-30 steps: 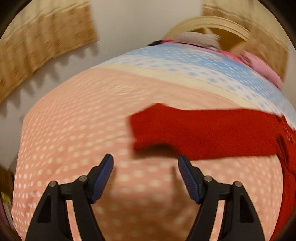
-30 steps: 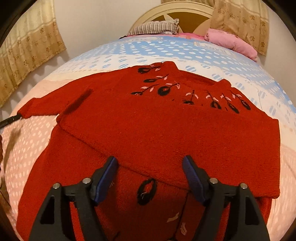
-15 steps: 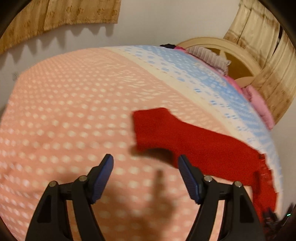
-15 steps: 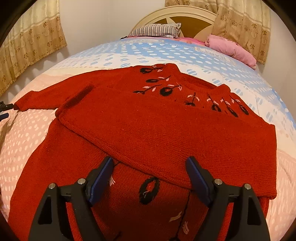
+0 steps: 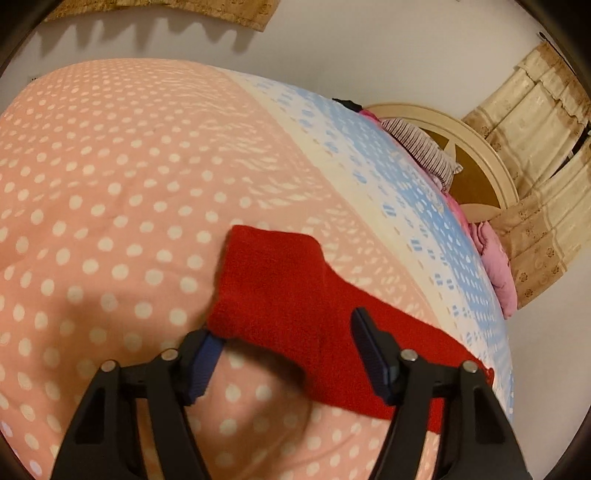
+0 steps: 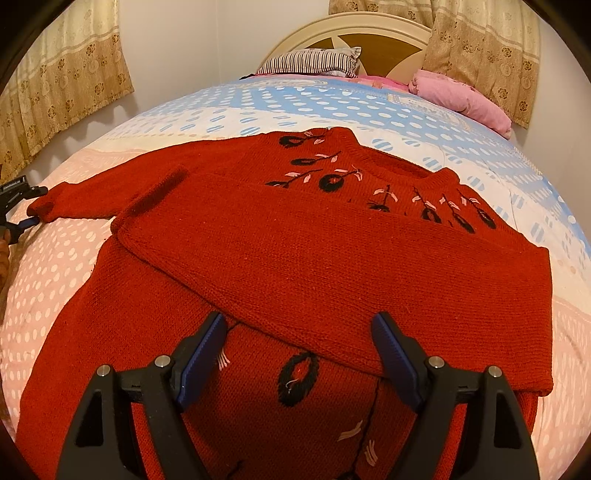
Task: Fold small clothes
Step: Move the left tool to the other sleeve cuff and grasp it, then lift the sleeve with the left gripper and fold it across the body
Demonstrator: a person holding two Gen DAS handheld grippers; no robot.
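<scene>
A red knitted sweater with black and pink embroidery lies flat on the bed. One sleeve is folded across its chest. The other sleeve stretches out to the left. My left gripper is open, its jaws astride that sleeve's cuff, one blue pad under the cuff's corner. It also shows at the left edge of the right wrist view. My right gripper is open and empty, hovering over the sweater's lower front near the folded sleeve's edge.
The bed has a pink dotted cover and a blue dotted part. A striped pillow, a pink pillow and a round headboard are at the far end. Curtains hang on the walls.
My left gripper has moved forward and down onto the outstretched sleeve's cuff, which now lies between its jaws. My right gripper has drawn back slightly and stays open.
</scene>
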